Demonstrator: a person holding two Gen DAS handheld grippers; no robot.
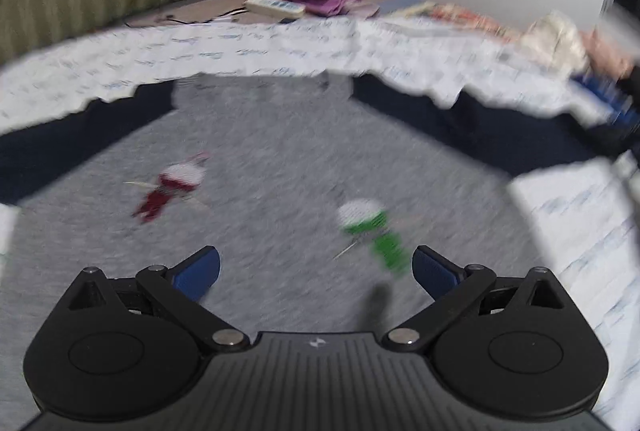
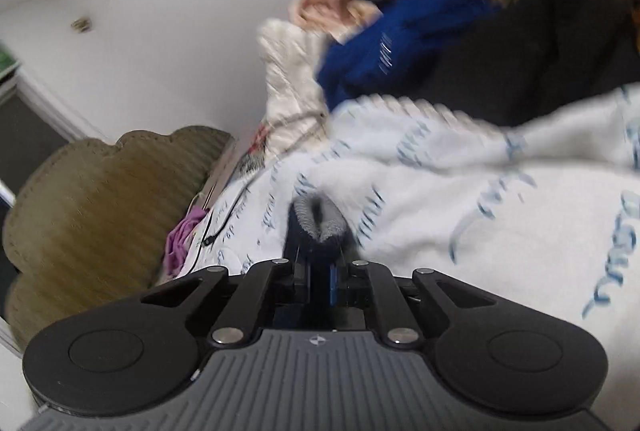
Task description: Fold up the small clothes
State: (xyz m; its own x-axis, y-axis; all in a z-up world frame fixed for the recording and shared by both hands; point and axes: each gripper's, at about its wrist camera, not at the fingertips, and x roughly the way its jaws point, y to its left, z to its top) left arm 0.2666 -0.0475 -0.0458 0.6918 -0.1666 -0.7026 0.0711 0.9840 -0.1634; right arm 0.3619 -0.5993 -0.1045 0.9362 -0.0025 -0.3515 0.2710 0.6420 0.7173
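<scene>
left tongs (image 1: 316, 273) spread wide over grey knit shirt with navy sleeves (image 1: 280, 159); right tongs (image 2: 320, 271) clamped on its grey-navy fabric fold (image 2: 318, 221), white printed bedsheet (image 2: 480, 211) underneath.

My left hand-held gripper (image 1: 316, 273) hangs with its blue fingers (image 1: 198, 273) spread wide and holding nothing, while my right hand-held gripper (image 2: 320, 251) is pinched tight on cloth.

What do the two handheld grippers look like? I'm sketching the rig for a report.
Both match: the left gripper and right gripper have ribbed dark grey bodies with a small white logo, black linkage arms on silver pivot pins, round black side housings and blue finger pads. No cables or sleeves show.
</scene>
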